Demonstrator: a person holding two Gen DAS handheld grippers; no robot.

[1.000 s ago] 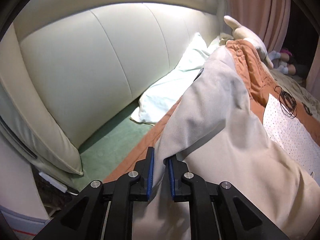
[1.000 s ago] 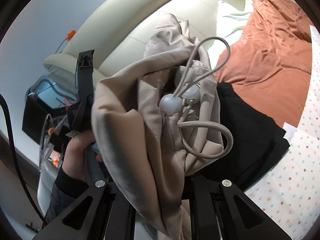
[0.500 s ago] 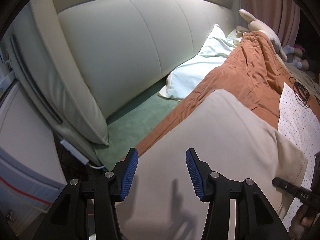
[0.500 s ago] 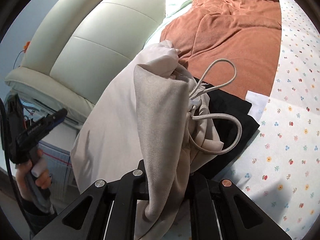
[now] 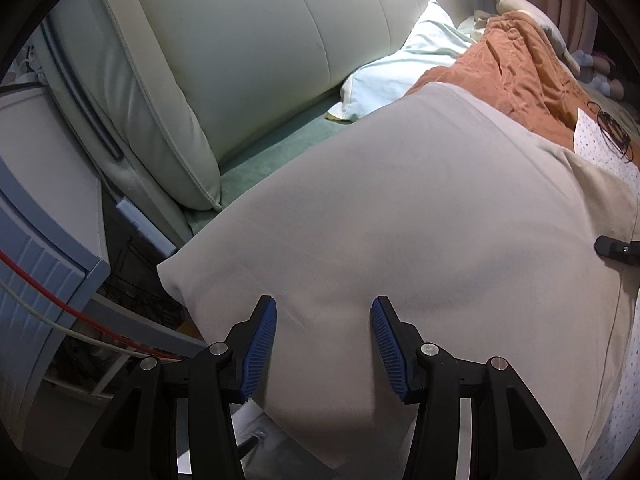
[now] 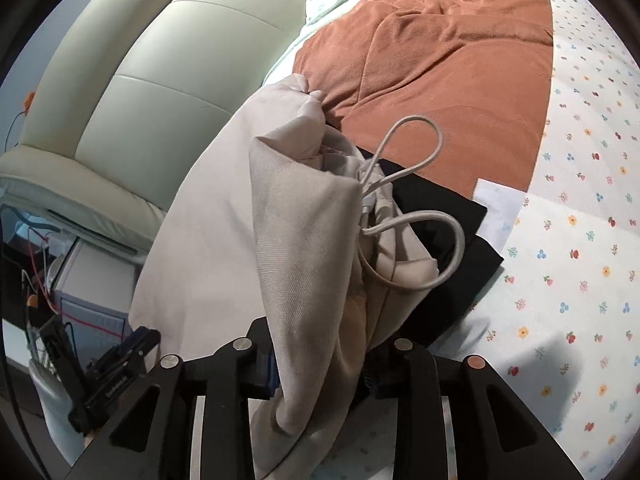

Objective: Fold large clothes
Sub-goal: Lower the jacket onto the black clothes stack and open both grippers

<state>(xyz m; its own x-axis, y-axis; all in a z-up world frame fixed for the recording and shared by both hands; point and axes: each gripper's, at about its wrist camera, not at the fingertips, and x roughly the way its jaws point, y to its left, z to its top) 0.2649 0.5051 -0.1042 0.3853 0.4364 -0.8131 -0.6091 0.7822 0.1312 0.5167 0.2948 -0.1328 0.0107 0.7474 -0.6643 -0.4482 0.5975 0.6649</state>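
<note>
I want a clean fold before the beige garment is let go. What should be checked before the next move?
1. Left tongs clear of the cloth: ok, open, nothing between the blue pads.
2. Beige garment lying flat on the left side: ok, smooth.
3. Right tongs released: cannot tell; they have just been opening, but bunched fabric remains between them.
4. Drawcord tucked in: not ok, loops hang loose.
5. Black garment clear of the fold: not ok, the beige cloth lies over it.
</note>
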